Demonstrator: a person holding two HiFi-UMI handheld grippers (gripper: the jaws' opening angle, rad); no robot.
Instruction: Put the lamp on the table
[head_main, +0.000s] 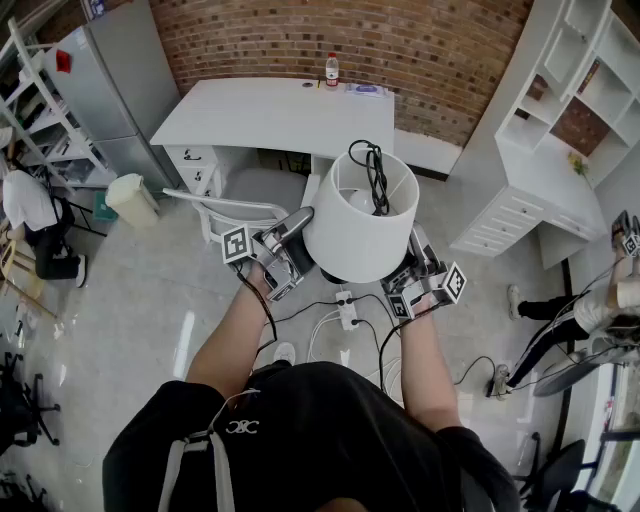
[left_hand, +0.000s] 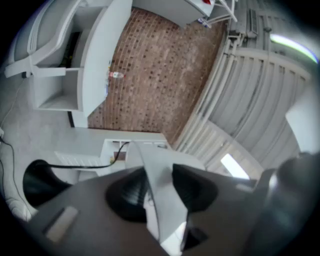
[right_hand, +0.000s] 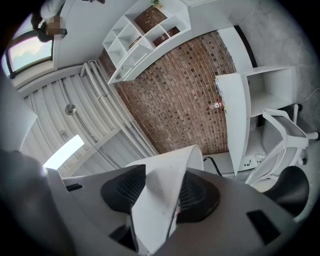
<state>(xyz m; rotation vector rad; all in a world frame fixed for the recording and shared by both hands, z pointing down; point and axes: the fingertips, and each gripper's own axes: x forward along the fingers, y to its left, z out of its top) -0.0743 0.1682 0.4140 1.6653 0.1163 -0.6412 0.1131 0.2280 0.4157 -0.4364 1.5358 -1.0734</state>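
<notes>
I hold the lamp in the air in front of the white table (head_main: 270, 112). Its white shade (head_main: 360, 218) is upright, with a black cord (head_main: 376, 176) bundled on top. My left gripper (head_main: 297, 232) is shut on the shade's left wall and my right gripper (head_main: 414, 262) on its right wall. In the left gripper view the left gripper (left_hand: 159, 192) pinches the thin shade wall (left_hand: 161, 170) between its dark pads, and the lamp's black base (left_hand: 39, 183) shows at the left. The right gripper (right_hand: 161, 194) likewise clamps the shade wall (right_hand: 162, 180), with the black base (right_hand: 295, 186) at the right.
A small bottle (head_main: 332, 70) and a flat item (head_main: 366, 90) lie at the table's back edge. A white chair (head_main: 240, 205) stands before the table. A power strip (head_main: 347, 308) and cables lie on the floor by my feet. White shelving (head_main: 560, 120) stands at the right, a bin (head_main: 132, 198) at the left.
</notes>
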